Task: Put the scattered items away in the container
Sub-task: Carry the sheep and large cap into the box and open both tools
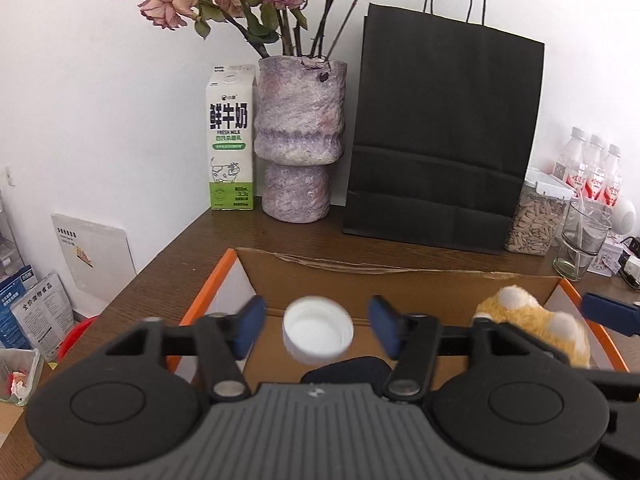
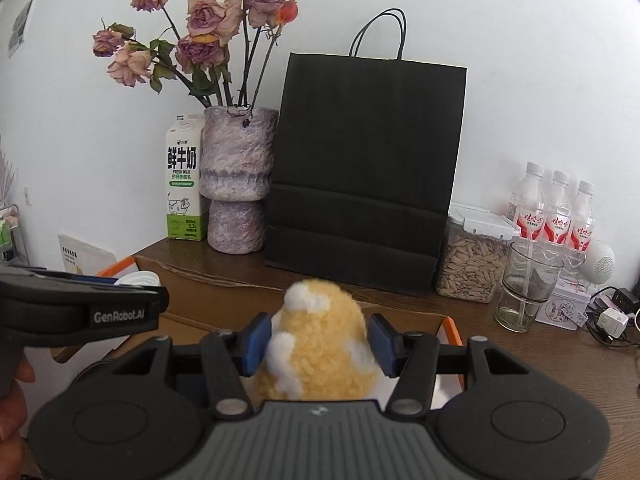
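While both grippers are hanging over the box (image 1: 400, 280), they are letting go.
Left gripper (image 1: 316, 326) is gaping, cap (image 1: 318, 330) falling free between; right gripper (image 2: 318, 344) is parting beside the plush (image 2: 320, 344), barely touching, so both land inside.

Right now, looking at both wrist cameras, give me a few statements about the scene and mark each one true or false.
1. The white cap is between the left gripper's fingers. True.
2. Its pads are clamped on the cap. False: there is a gap on each side.
3. The plush toy is blue. False: it is yellow with white patches.
4. The black paper bag stands behind the cardboard box. True.
5. The milk carton stands right of the vase. False: it stands left of it.
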A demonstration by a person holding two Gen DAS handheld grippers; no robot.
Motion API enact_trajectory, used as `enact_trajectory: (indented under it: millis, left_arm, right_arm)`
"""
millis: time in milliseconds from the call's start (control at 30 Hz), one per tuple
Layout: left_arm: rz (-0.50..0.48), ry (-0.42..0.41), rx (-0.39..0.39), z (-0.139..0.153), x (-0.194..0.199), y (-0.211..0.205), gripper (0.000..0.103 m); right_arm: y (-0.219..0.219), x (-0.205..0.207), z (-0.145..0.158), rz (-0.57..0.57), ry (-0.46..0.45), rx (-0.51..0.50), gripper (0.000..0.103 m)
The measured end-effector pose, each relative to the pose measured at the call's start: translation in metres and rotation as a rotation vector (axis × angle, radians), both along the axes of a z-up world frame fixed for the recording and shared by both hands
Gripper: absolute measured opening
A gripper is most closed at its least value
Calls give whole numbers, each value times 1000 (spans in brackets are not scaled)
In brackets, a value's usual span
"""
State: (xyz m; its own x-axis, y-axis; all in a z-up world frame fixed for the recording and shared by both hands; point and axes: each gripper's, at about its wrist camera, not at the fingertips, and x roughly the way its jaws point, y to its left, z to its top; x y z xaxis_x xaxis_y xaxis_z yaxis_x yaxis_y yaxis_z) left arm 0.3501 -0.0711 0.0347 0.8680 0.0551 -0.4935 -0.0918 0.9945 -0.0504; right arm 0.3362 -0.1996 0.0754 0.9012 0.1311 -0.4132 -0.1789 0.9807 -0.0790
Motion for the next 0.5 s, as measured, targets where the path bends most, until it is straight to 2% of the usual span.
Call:
enact_trajectory:
  millis: [33,67,133,267,500]
  left_arm:
    - [24,-12,-5,2,-2,2,103]
    - [47,-33,-10,5,-4,4,103]
    - [60,-37,-24,9,-6,8,103]
    - [74,-42,-45,14,-7,12,103]
    - [61,-47,-31,15,-9,8,103]
  right_arm:
    - [0,0,1,1,13,-10,93]
    - [1,0,1,2,25,-23,103]
    - [2,-4,6,8,30,-38,103]
    - [-3,-11,18,21,26,6,103]
    - [-12,-14,29,0,4,33,103]
